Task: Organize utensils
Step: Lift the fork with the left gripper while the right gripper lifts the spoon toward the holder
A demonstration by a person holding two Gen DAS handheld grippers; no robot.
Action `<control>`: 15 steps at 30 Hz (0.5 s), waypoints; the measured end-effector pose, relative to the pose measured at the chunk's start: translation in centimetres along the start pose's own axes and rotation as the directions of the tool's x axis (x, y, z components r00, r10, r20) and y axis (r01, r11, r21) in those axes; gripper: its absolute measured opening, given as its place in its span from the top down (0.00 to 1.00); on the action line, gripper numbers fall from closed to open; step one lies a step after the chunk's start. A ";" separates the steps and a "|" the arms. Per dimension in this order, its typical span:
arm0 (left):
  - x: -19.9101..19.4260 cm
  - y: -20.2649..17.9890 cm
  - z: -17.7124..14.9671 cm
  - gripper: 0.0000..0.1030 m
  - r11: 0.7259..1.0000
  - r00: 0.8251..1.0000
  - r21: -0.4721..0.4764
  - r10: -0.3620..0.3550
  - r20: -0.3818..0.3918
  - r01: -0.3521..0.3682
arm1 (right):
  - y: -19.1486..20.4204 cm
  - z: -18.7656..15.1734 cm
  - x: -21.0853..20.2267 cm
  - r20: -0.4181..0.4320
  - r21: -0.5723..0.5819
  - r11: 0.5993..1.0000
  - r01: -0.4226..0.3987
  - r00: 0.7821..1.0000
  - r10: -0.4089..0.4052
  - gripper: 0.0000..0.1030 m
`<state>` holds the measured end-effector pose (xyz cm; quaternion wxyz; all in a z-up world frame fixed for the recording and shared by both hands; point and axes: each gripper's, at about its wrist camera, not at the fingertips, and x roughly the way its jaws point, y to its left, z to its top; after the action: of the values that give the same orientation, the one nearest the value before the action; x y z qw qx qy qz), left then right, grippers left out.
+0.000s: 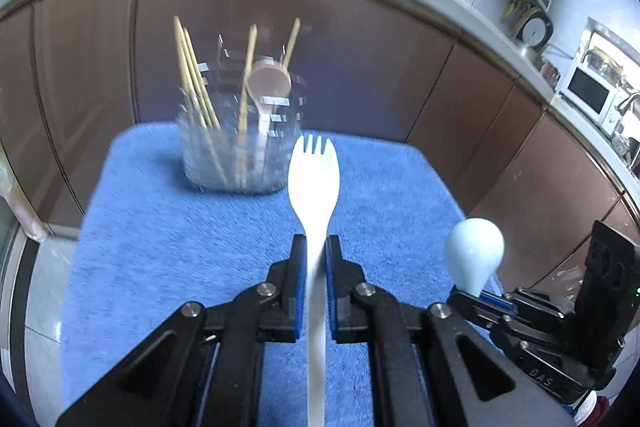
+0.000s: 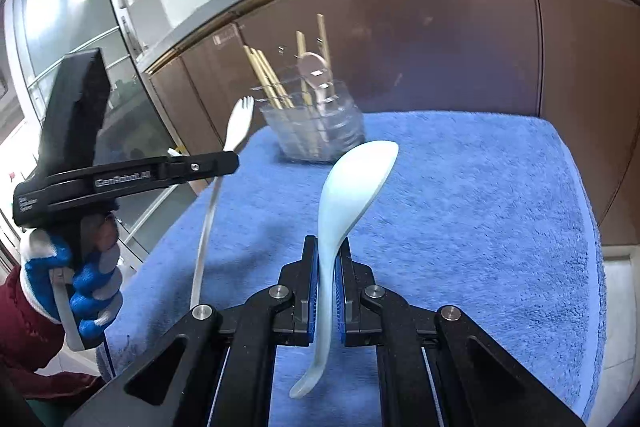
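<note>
Left tongs (image 1: 316,247) pinch thin white plastic spork (image 1: 314,179) mid-handle, tines forward, lifted above blue fluffy towel-covered surface (image 1: 160,267). Spork looks light, bendy and slick; a hold nearer the head would likely steady it.

Clear plastic utensil holder (image 1: 240,147) stands at the towel's far edge with wooden chopsticks (image 1: 196,83) and brown spoon (image 1: 268,83) inside; these crowd the opening.

Right tongs (image 2: 328,259) are clamped on pale blue ceramic-looking soup spoon (image 2: 352,183) at the handle; probably heavier, smooth, breakable.
</note>
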<state>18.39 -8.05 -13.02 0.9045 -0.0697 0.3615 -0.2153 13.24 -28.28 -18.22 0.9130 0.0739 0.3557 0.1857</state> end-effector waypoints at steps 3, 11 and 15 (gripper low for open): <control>-2.8 0.6 0.1 0.92 1.000 0.998 -0.007 -0.002 0.063 0.002 | 1.6 0.4 -0.7 0.026 -0.024 1.000 0.000 1.000 0.001 0.93; -7.5 2.2 1.4 0.92 0.999 0.981 -0.047 0.004 0.196 0.006 | 5.3 2.7 -1.6 0.100 -0.090 0.996 0.008 0.995 0.002 0.93; -8.6 3.0 3.5 0.92 0.998 0.965 -0.060 0.010 0.261 0.005 | 6.5 4.7 -1.2 0.147 -0.125 0.992 0.013 0.989 0.005 0.93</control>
<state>16.23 -1.74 -5.99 0.9420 -0.1240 0.2456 -0.1922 13.77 -22.73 -12.25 0.9400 0.0292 0.2751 0.1997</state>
